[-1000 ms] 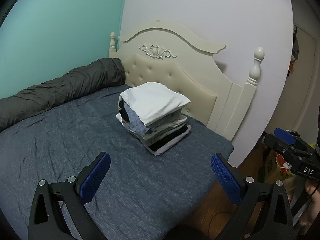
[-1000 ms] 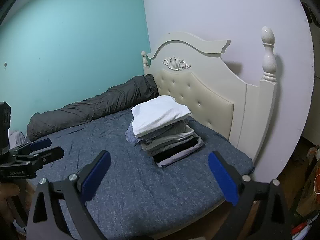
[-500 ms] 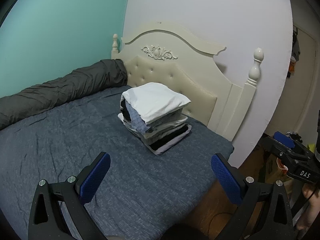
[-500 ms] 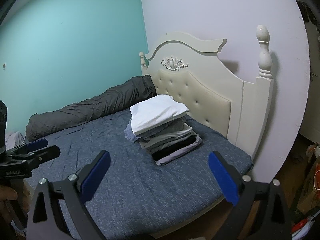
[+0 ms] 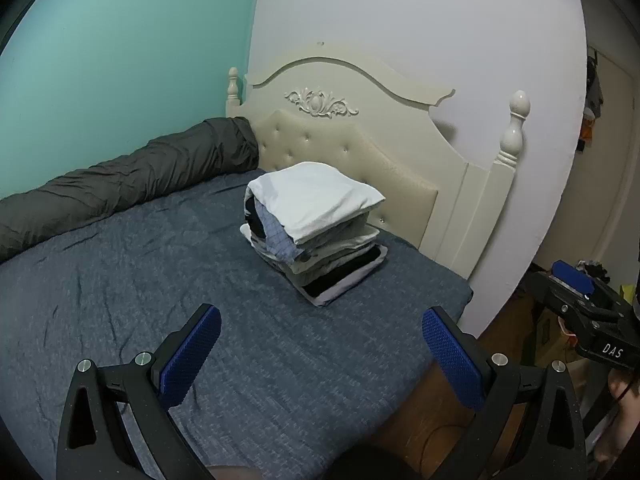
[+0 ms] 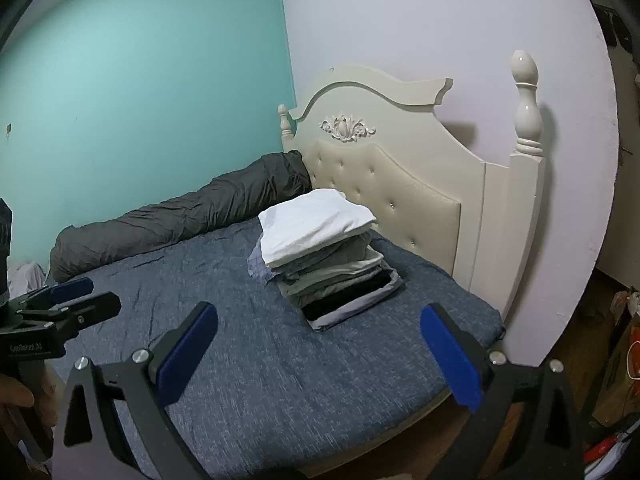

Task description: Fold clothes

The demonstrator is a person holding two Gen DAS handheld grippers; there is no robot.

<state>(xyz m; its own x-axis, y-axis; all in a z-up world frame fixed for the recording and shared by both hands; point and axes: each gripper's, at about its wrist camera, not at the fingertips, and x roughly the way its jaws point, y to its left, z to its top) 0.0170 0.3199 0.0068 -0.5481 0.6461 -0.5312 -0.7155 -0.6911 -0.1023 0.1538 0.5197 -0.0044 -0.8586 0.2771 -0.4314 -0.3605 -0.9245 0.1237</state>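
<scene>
Left wrist view: looks down from above the bed's (image 5: 120, 280) foot-side corner, off its floor-side edge, facing the headboard (image 5: 360, 128). Right wrist view: set further along that edge, lower, facing the headboard (image 6: 400, 152) more obliquely. Neither is close; the headboard lies well beyond both sets of fingers. Shared: headboard, mattress, clothes stack (image 5: 316, 232) (image 6: 324, 256) before the headboard. Each view catches the other gripper at its margin: right gripper (image 5: 588, 312), left gripper (image 6: 60, 312).

One stack of folded clothes (image 5: 314, 232), one bed (image 5: 120, 280), one headboard (image 5: 360, 128), one rolled duvet (image 5: 132, 176), two grippers.
</scene>
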